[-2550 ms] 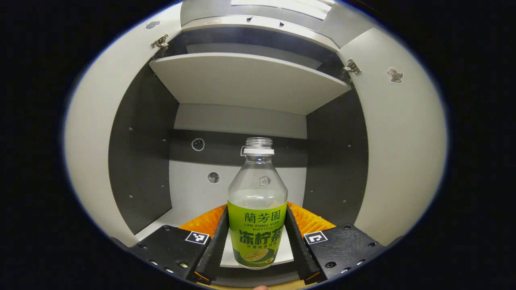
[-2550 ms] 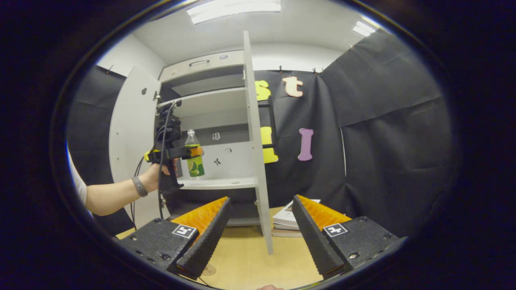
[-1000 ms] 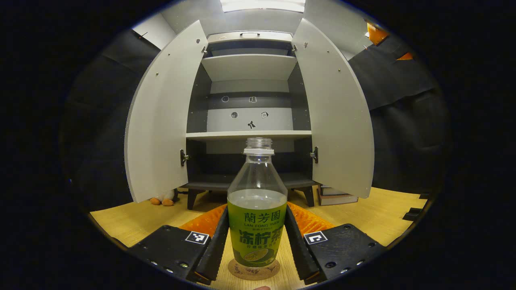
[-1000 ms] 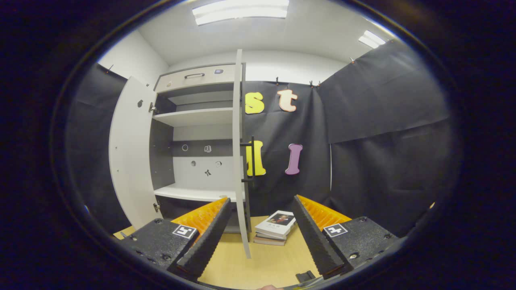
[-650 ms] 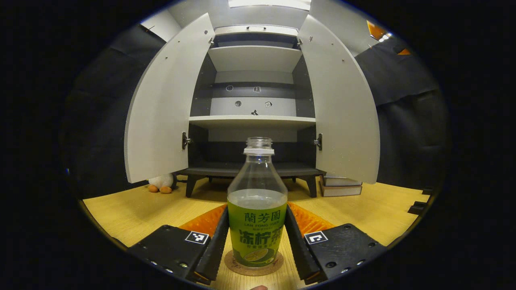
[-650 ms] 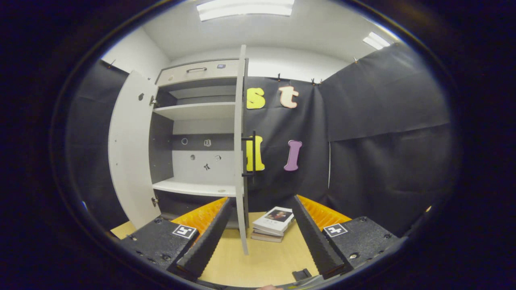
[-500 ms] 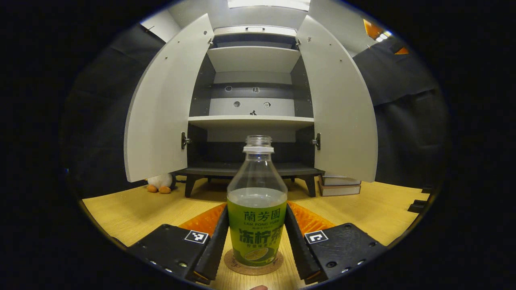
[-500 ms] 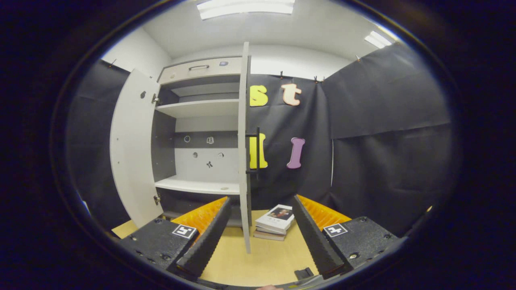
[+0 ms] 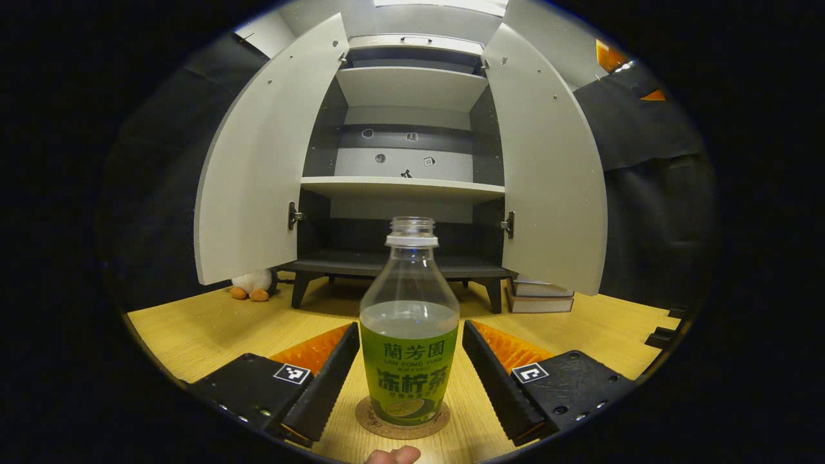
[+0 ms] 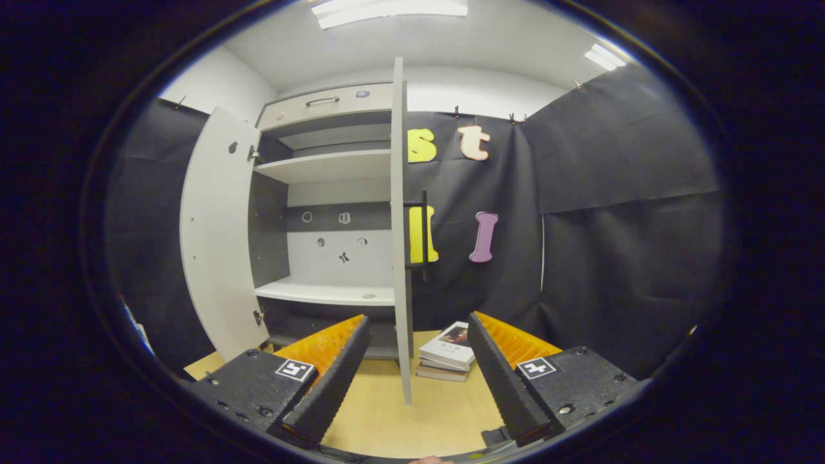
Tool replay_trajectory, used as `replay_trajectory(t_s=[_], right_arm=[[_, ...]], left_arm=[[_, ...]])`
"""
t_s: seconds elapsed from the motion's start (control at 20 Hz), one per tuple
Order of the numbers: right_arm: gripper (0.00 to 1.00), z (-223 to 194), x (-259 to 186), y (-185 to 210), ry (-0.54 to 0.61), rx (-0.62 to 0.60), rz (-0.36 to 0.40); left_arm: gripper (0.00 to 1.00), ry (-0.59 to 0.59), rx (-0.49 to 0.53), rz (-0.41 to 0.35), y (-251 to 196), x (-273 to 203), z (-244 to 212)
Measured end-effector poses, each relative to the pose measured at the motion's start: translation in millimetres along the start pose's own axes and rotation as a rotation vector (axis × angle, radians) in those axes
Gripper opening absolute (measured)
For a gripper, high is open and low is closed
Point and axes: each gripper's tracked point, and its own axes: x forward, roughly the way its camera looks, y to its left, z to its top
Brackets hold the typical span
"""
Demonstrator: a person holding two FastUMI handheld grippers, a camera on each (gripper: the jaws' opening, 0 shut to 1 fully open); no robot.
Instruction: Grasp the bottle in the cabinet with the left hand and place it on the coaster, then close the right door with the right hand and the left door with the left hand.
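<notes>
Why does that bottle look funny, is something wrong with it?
The bottle has no cap, though it holds liquid, so a bump could spill it. Otherwise it stands upright on the coaster. Both cabinet doors, left door and right door, hang open.

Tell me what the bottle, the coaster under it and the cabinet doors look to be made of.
Bottle: clear plastic, it seems; see-through above a glossy green label, liquid visible inside.
Coaster: probably cork or wood; a matte brown disc with faint dark markings.
Cabinet doors: likely laminated board; flat, matte light grey panels with metal hinges.
</notes>
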Motion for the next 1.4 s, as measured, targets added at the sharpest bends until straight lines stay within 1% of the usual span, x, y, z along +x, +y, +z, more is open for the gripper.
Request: replay_trajectory(t_s=[0.1,0.2,0.35,0.5,0.65,0.7,0.75,0.8,0.85,0.95,1.1,1.15,1.25,1.4], right_arm=[[0.99,-2.0,2.3,0.2,0.0,0.001,0.001],[0.99,-5.1,3.9,1.0,0.002,-0.002,0.005],[0.99,-10.4,5.9,2.9,-0.002,-0.007,0.013],[0.99,-14.3,9.1,11.2,-0.008,0.002,0.037],[0.99,-13.0,16.0,20.4,-0.034,0.022,0.065],[0.99,-13.4,18.6,22.5,-0.043,0.028,0.071],[0.99,-14.2,21.7,24.9,-0.053,0.032,0.079],[0.96,-15.4,23.6,27.4,-0.062,0.035,0.084],[0.99,-19.1,25.5,29.2,-0.068,0.034,0.088],[0.99,-29.7,26.7,36.8,-0.071,0.025,0.099],[0.99,-50.3,24.0,53.6,-0.048,0.044,0.141],[0.99,-57.7,22.8,58.9,-0.036,0.059,0.158],[0.99,-71.0,21.9,66.0,-0.006,0.084,0.186],[0.99,-72.4,23.4,68.1,0.005,0.104,0.206]], left_arm=[[0.96,-0.01,0.0,-0.006,-0.7,-2.2,12.3],[0.96,-0.048,-0.015,-0.01,0.4,-7.7,33.8],[0.95,-0.109,-0.042,-0.045,-5.0,-21.2,75.9],[0.95,-0.157,-0.039,-0.073,-8.3,-34.2,123.3],[0.95,-0.195,-0.064,-0.096,-6.3,-46.6,171.3],[0.95,-0.198,-0.068,-0.093,-2.7,-51.1,186.2],[0.99,-0.199,-0.067,-0.084,2.5,-53.7,199.3],[0.99,-0.197,-0.06,-0.073,7.9,-56.1,210.4],[0.95,-0.193,-0.049,-0.052,14.7,-57.7,220.4],[0.95,-0.159,-0.044,-0.033,25.5,-59.5,227.6],[0.95,-0.077,-0.066,-0.022,37.4,-64.8,224.0],[0.95,-0.062,-0.069,-0.009,44.2,-67.6,220.9],[0.95,-0.062,-0.072,0.043,60.3,-72.0,220.7],[0.95,-0.053,-0.071,0.092,75.3,-74.9,217.8]])
